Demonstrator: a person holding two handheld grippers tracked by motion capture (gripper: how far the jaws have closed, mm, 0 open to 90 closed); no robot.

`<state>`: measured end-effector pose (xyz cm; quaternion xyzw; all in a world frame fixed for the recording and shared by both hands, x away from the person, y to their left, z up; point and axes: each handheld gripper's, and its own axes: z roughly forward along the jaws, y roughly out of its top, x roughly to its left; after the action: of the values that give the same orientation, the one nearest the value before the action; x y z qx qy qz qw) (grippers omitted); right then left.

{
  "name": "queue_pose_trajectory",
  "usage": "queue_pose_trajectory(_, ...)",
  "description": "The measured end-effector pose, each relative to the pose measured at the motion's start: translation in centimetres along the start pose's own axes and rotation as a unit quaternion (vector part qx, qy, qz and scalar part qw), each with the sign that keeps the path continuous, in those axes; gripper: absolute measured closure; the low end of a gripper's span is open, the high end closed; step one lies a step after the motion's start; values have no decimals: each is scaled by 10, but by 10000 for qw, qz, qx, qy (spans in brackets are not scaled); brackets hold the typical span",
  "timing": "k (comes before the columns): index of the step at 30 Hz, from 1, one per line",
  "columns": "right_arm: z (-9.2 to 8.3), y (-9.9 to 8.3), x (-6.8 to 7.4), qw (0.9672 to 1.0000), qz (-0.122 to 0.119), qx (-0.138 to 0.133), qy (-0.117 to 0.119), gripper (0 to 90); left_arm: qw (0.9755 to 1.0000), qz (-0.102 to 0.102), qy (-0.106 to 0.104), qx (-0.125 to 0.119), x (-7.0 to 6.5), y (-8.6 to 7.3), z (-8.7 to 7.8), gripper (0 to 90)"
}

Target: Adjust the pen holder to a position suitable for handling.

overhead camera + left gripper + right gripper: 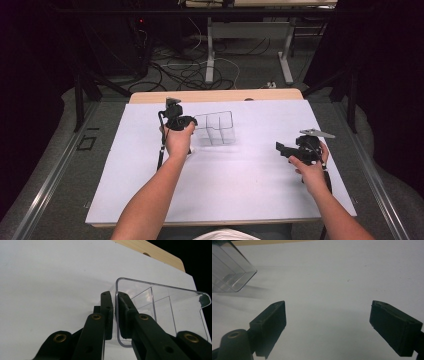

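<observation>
Nearest the camera in the high view, two bare forearms rise from the bottom edge, each hand holding one black gripper: two grippers in all. At the right centre of the frame the right gripper points left over the white sheet; in the right gripper view its jaws stand wide apart with nothing between them, bare sheet below them. A grey three-cornered plate sits on top of this gripper, and a cable trails down beside the wrist.

Farther up and left of centre, the left gripper reaches the left side of one clear plastic organizer. In the left gripper view its jaws are closed onto the box's near wall, one jaw outside and one inside. The organizer is a single transparent box with inner dividers; at least three compartments can be made out in the high view, and they look empty. It sits near the centre of the sheet, toward the far edge. Its corner also shows at the upper left of the right gripper view, casting a soft shadow.

The sheet covers one wooden table, whose bare strip shows at the far edge. Beyond it, at the top of the frame, lie tangled cables on the floor and pale table legs. No writing can be read anywhere.
</observation>
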<state>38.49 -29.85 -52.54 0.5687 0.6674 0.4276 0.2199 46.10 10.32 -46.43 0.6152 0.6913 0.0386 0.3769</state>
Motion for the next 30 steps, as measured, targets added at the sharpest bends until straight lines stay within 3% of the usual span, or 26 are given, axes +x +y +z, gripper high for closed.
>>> queue_pose_trajectory(7,0,0,3,10000,16,0,28,131,9999,-76,61,85,3,-9,-4,841)
queue_pose_trajectory(8,0,0,4,10000,39,12,31,131,9999,-102,-3,74,3,-11,-4,840)
queue_pose_trajectory(18,1,0,4,10000,26,23,33,131,9999,-43,140,87,2,-21,0,837)
queue_pose_trajectory(23,2,-1,4,10000,20,47,33,131,9999,-155,5,32,1,-26,1,818)
queue_pose_trajectory(27,2,-1,5,10000,-17,45,46,131,9998,-143,-113,51,-2,-28,3,796)
queue_pose_trajectory(30,1,-1,5,10000,-36,56,52,131,9999,-110,-84,0,-3,-29,4,790)
